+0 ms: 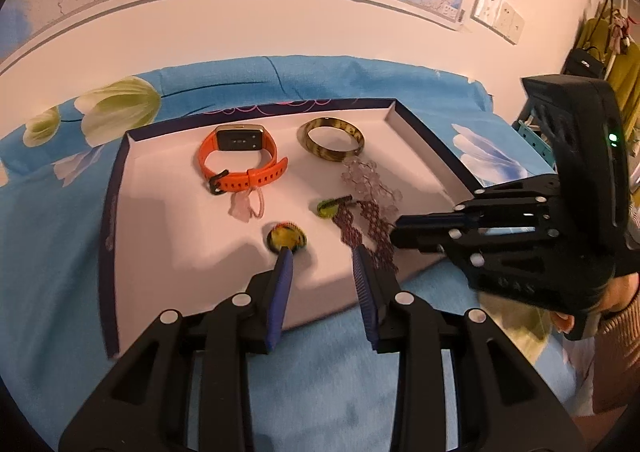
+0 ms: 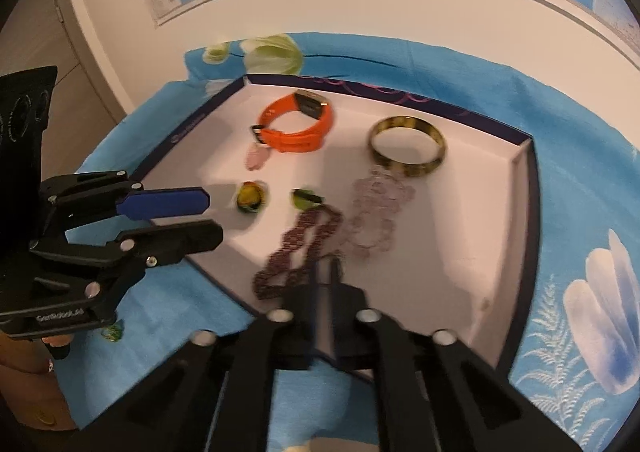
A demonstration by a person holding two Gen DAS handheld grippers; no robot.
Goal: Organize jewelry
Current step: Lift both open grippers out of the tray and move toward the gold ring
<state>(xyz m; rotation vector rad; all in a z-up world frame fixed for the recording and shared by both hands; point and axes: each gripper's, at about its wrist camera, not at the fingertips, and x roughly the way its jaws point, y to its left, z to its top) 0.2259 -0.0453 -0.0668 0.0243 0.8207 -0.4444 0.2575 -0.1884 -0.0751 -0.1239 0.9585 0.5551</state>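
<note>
The right gripper [image 2: 326, 272] is pinched fully closed on the dark-red beaded mesh bracelet [image 2: 298, 252]; the left gripper [image 1: 320, 256] hangs part-open, empty, above the shallow white cardboard tray [image 1: 168, 220].

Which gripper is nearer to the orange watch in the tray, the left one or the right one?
Left. The left gripper hangs open over the tray's near part, pointing toward the orange watch. The right gripper, shut at the dark beaded bracelet, is off to the right, farther away.
</note>
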